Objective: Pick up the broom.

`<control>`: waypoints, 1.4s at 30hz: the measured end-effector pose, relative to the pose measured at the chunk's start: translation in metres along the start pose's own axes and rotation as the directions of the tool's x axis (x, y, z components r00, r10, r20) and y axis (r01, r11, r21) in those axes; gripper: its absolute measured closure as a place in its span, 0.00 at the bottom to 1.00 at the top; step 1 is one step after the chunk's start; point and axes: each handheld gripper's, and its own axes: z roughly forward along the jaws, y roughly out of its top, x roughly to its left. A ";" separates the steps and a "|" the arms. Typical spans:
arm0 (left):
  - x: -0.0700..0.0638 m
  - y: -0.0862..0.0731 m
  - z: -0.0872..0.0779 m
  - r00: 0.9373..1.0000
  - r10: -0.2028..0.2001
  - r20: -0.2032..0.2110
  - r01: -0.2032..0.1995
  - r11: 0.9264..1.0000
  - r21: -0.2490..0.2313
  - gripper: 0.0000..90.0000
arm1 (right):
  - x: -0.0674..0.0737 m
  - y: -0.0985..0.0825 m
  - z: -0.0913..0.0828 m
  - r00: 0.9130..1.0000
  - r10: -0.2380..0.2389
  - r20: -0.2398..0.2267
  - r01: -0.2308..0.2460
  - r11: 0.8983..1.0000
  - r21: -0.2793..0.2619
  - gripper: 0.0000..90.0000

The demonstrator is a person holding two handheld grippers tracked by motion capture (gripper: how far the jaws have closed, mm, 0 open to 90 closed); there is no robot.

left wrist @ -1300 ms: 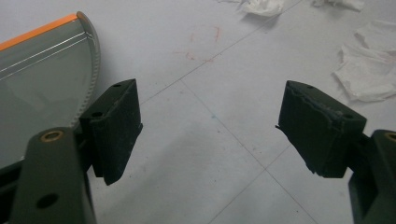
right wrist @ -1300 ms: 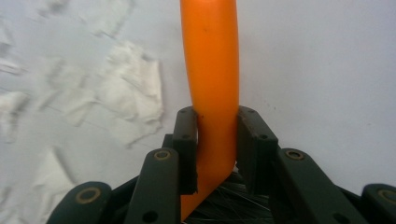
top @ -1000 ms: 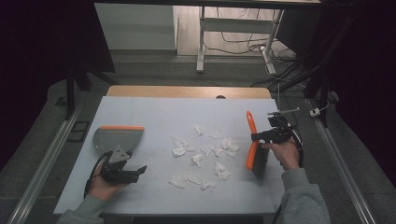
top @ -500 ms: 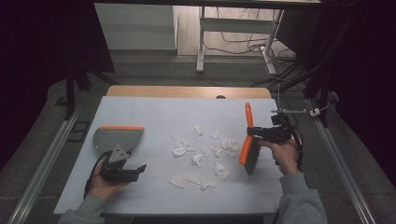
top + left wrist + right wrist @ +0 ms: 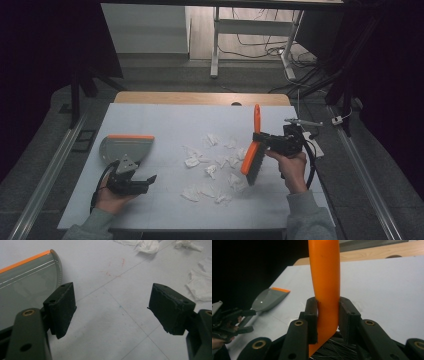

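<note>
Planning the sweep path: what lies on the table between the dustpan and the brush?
In the high view, crumpled white paper scraps lie scattered between the dustpan and the brush.

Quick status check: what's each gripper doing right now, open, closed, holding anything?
Left gripper: open, nothing between its fingers, resting on the table beside the dustpan.
Right gripper: closed on the orange brush handle.

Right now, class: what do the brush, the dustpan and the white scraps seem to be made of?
Brush: glossy orange plastic, smooth sheen; dark bristles, probably synthetic.
Dustpan: grey plastic, faintly shiny, with an orange edge strip, perhaps rubber.
Scraps: soft crumpled tissue paper, matte, torn edges.
</note>
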 end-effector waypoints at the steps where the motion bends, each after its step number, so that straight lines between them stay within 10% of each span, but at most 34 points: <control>1: 0.000 0.000 0.000 1.000 0.001 -0.001 -0.001 1.000 -0.001 0.25 | 0.002 -0.001 0.002 1.000 0.000 -0.008 0.000 1.000 -0.005 0.79; 15: -0.004 0.007 -0.005 1.000 0.005 0.004 -0.005 0.999 -0.044 0.26 | 0.017 -0.005 0.013 0.999 -0.007 -0.031 0.005 0.997 -0.071 0.79; 28: -0.041 0.045 0.005 0.993 0.096 0.072 -0.089 0.992 -0.089 0.26 | 0.036 -0.012 0.031 0.998 -0.036 -0.050 0.031 0.996 -0.088 0.79; 42: -0.089 0.078 0.022 0.964 0.194 0.183 -0.173 0.977 -0.122 0.26 | 0.048 -0.017 0.040 0.999 -0.023 -0.041 0.017 0.989 -0.150 0.79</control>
